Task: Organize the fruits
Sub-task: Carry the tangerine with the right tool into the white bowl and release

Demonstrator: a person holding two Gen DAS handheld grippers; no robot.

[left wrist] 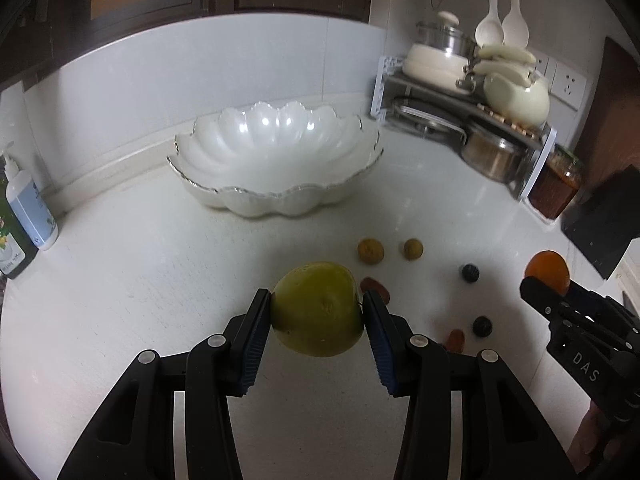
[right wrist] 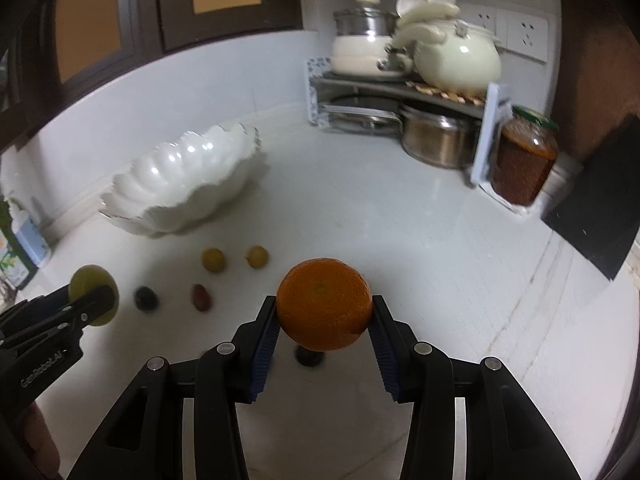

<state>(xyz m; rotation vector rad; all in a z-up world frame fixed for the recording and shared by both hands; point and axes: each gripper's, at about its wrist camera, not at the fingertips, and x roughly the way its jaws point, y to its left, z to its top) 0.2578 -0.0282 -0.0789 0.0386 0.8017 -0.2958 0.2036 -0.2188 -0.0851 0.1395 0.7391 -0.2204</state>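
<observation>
My left gripper [left wrist: 318, 312] is shut on a green pear-like fruit [left wrist: 318, 304], held above the white counter. An orange [right wrist: 325, 303] sits between the pads of my right gripper [right wrist: 325, 312], which is shut on it and lifted off the counter. The white scalloped bowl [left wrist: 276, 196] stands empty behind the fruits, also seen as the bowl [right wrist: 180, 184] at left in the right wrist view. Loose on the counter lie two small yellow-brown fruits [left wrist: 371, 251], dark round fruits [left wrist: 470, 272] and reddish dates [left wrist: 456, 339]. The right gripper [left wrist: 548, 280] with the orange shows at the right edge of the left view.
A metal rack [right wrist: 400, 88] with pots and a cream kettle [right wrist: 456, 60] fills the back right corner. A jar of red paste [right wrist: 524, 160] stands beside it. A pump bottle [left wrist: 30, 204] stands at the far left. A dark board [right wrist: 600, 216] leans at right.
</observation>
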